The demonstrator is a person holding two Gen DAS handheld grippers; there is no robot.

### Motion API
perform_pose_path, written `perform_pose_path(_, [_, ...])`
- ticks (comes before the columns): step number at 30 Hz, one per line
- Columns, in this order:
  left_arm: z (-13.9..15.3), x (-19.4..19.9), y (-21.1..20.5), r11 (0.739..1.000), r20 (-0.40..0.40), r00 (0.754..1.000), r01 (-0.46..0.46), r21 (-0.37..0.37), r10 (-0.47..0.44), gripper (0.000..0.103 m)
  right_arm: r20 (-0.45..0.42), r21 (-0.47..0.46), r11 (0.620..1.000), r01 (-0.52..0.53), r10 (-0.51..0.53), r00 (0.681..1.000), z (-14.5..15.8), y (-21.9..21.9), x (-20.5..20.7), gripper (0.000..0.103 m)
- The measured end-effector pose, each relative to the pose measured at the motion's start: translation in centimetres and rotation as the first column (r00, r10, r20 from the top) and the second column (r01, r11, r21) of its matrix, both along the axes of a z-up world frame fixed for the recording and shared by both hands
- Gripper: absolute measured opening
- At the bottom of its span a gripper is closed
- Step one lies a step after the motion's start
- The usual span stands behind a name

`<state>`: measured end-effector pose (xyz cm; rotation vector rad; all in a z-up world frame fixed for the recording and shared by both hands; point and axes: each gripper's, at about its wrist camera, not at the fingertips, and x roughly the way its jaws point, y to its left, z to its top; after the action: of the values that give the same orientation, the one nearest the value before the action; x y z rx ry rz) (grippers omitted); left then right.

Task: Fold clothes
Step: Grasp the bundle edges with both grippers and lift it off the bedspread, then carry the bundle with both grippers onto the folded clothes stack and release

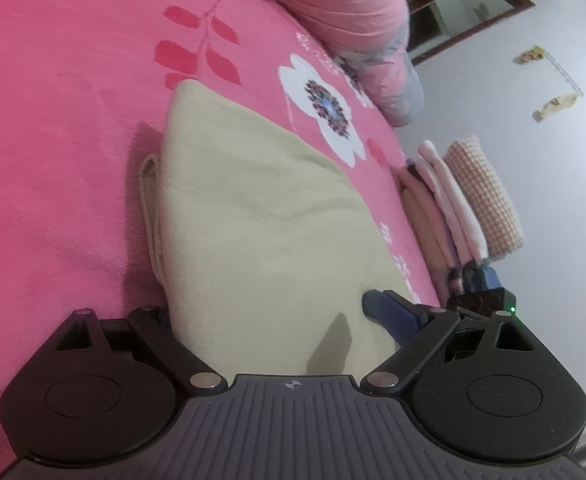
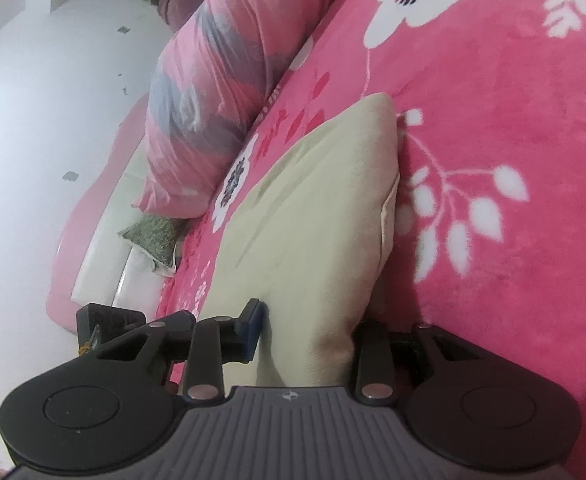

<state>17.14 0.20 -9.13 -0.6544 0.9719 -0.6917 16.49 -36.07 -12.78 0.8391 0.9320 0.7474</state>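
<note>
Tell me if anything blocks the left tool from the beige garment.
Nothing visible does. The beige garment lies on the pink bedspread directly between the left tool's wide-open jaws. The folded stack sits off to the side at the bed's edge, clear of the path.

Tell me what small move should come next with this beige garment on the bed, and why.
Probably close the left tool on the near edge of the beige garment. Its jaws stand wide with that edge between them, not pinching it, while the right tool looks shut on the other near corner. With both corners held, the cloth could be folded across the pink bedspread.
</note>
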Motion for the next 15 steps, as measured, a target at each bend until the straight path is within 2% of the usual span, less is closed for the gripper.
perform_pose_path(4, [0.1,-1.3,0.5,0.998,0.013,0.999,0.043,-0.053,-0.043,0.082,0.031,0.003,1.0,-0.025,0.025,0.999,0.6,0.1,-1.4,0.029])
perform_pose_path(7, [0.4,-1.6,0.5,0.998,0.014,1.0,0.012,-0.065,-0.011,0.08,0.042,-0.02,1.0,-0.002,0.003,0.999,1.3,0.4,-1.6,0.026])
perform_pose_path(11, [2.5,-2.7,0.5,0.995,0.045,0.999,0.009,-0.102,-0.005,0.076,0.119,-0.066,0.998,0.013,-0.005,0.993,4.1,0.7,-2.8,0.024])
perform_pose_path(15, [5.1,-4.0,-0.7,0.994,0.099,0.995,0.038,-0.106,-0.027,0.075,0.174,-0.068,0.997,0.039,-0.026,0.984,7.0,-0.5,-4.9,0.023])
